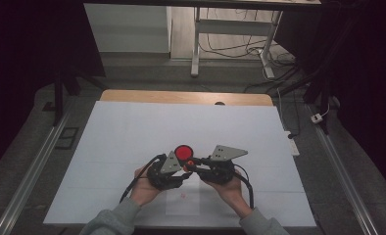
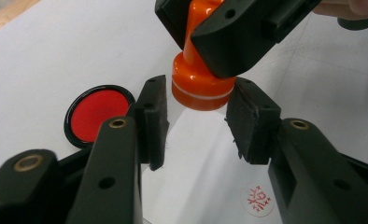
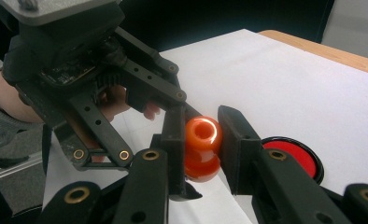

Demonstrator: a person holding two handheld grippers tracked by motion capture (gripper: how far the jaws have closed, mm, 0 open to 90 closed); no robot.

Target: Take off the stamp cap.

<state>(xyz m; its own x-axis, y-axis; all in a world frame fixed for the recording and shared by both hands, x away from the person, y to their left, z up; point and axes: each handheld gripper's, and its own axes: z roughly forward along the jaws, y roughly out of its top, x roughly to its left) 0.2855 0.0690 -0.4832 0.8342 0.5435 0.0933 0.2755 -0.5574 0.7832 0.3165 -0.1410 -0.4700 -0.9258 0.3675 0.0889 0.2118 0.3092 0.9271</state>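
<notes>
The right gripper point(image 3: 198, 140) clenches the orange stamp point(image 2: 201, 88) by its handle above the white sheet point(image 1: 132, 132). The left gripper point(image 2: 196, 119) sits spread, jaws flanking the stamp's base — whether they touch is unclear. The red ink pad point(image 2: 98, 114) lies beside — partly hidden.

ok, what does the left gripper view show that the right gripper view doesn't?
Left gripper view: the red seal print on the paper, and the stamp's wide base between the left gripper's pads. Right gripper view: the hand behind the left gripper, and the stamp's knob top. Both: the stamp clamped in the right gripper, and the red ink pad.
</notes>
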